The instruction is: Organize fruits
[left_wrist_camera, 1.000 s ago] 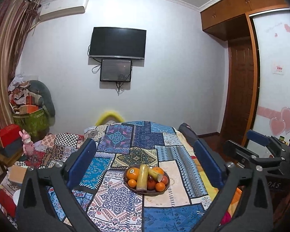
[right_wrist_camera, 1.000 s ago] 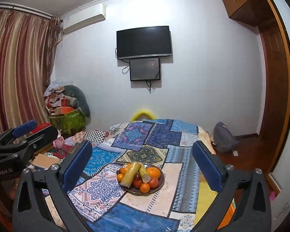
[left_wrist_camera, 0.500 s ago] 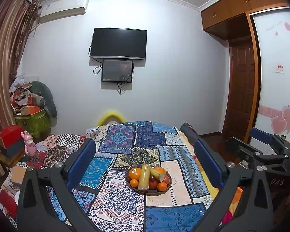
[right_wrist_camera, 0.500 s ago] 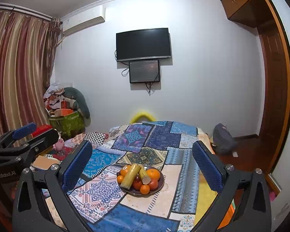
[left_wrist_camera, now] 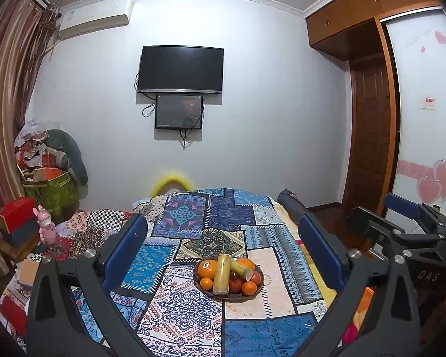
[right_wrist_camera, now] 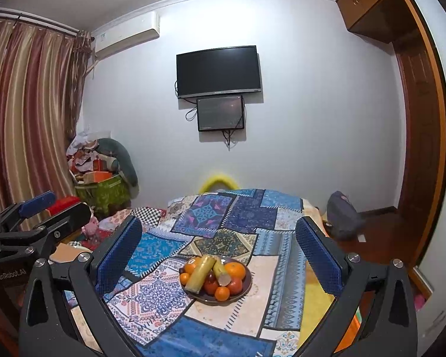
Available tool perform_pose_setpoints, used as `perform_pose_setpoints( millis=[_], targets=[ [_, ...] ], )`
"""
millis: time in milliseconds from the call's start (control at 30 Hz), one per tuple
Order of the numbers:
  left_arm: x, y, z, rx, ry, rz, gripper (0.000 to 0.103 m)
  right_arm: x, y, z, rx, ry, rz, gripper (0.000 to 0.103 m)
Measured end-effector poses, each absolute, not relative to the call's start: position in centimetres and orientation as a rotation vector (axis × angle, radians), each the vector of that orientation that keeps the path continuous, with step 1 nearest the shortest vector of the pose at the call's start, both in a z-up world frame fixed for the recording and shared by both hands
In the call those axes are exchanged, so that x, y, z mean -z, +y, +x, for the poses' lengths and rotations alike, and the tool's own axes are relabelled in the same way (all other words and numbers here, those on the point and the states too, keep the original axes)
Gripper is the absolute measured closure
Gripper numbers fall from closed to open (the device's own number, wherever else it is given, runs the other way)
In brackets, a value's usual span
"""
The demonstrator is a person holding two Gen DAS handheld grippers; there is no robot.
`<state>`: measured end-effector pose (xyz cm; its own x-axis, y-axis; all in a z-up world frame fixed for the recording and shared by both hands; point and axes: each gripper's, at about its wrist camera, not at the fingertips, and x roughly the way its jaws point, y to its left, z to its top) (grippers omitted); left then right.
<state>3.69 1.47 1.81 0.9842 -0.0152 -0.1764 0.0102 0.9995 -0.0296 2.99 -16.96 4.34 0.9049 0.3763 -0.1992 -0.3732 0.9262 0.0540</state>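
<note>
A dark bowl [left_wrist_camera: 238, 296] [right_wrist_camera: 247, 285] sits on the patchwork cover, holding oranges [left_wrist_camera: 208, 269] [right_wrist_camera: 235, 270], red fruits [left_wrist_camera: 236, 283] [right_wrist_camera: 235, 285] and two yellow-green stalk pieces [left_wrist_camera: 221, 273] [right_wrist_camera: 199, 273]. My left gripper [left_wrist_camera: 222, 232] hangs open above and short of the bowl, with nothing between its blue pads. My right gripper [right_wrist_camera: 218, 232] is likewise open and empty, with the bowl framed between its fingers farther off. Each gripper shows side-on in the other's view: the right gripper [left_wrist_camera: 383, 212] and the left gripper [right_wrist_camera: 56, 208].
The patchwork cover [left_wrist_camera: 187, 312] spreads over a bed or table. A pile of boxes and clothes [left_wrist_camera: 47, 175] stands at the left by the curtain [right_wrist_camera: 23, 119]. On the back wall hangs a TV [left_wrist_camera: 180, 70]. A wooden door [left_wrist_camera: 371, 136] and a dark bag [right_wrist_camera: 343, 215] are on the right.
The scene has slid slightly lower in both views, so both grippers have tipped or risen a little. The bowl and fruit have not moved, and both grippers have stayed open.
</note>
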Motion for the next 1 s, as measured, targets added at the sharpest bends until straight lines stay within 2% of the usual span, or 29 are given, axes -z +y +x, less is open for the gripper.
perform_pose_setpoints(
  millis=[1000],
  targets=[
    [-1.74, 1.13, 4.00, 0.055, 0.200, -0.029, 0.000, -4.53, -17.31, 3.23, -0.377, 0.206, 0.018, 0.000]
  ],
)
